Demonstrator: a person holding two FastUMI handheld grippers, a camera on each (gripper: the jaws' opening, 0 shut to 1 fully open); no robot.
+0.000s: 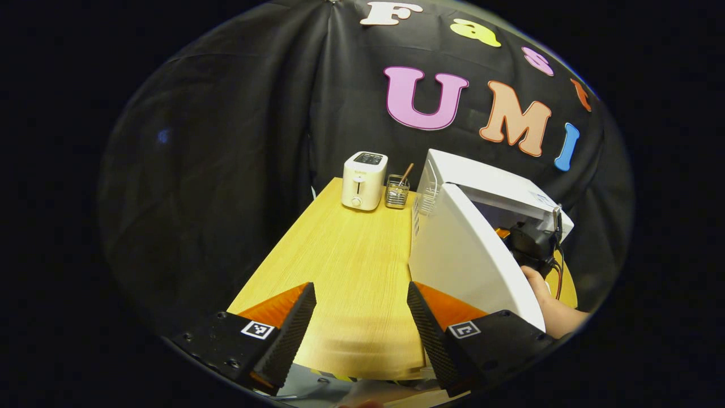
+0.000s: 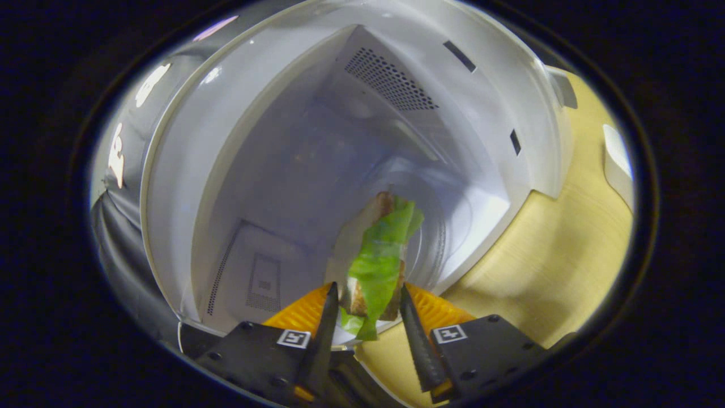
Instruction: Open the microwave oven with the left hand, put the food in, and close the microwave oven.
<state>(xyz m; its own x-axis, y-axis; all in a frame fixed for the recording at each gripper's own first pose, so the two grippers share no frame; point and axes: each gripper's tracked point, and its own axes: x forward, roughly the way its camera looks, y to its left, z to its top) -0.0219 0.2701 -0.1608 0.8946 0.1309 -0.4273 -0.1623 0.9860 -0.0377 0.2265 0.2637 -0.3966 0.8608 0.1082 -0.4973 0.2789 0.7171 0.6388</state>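
A: In the left gripper view, what's done so far?

B: The microwave oven (image 1: pixel 487 187) stands on the counter (image 1: pixel 351 266) with its door (image 1: pixel 470 255) swung wide, so the opening step looks finished. The left hand-held gripper (image 1: pixel 361 323) hangs over bare counter, fingers spread, pinching nothing. Beyond the door, the right hand-held gripper (image 1: pixel 529 243) and the hand (image 1: pixel 538 283) holding it reach into the oven. A toaster (image 1: pixel 364 180) and a wire utensil holder (image 1: pixel 397 191) sit at the far end.

A: And the right gripper view?

B: The right hand-held gripper (image 2: pixel 365 311) has both fingers pinching the sandwich (image 2: pixel 378 260), lettuce showing, held at the mouth of the cavity (image 2: pixel 317 164) above the turntable (image 2: pixel 453 221). I'd judge the food is going in but isn't set down. Releasing it, withdrawing and shutting the door remain.
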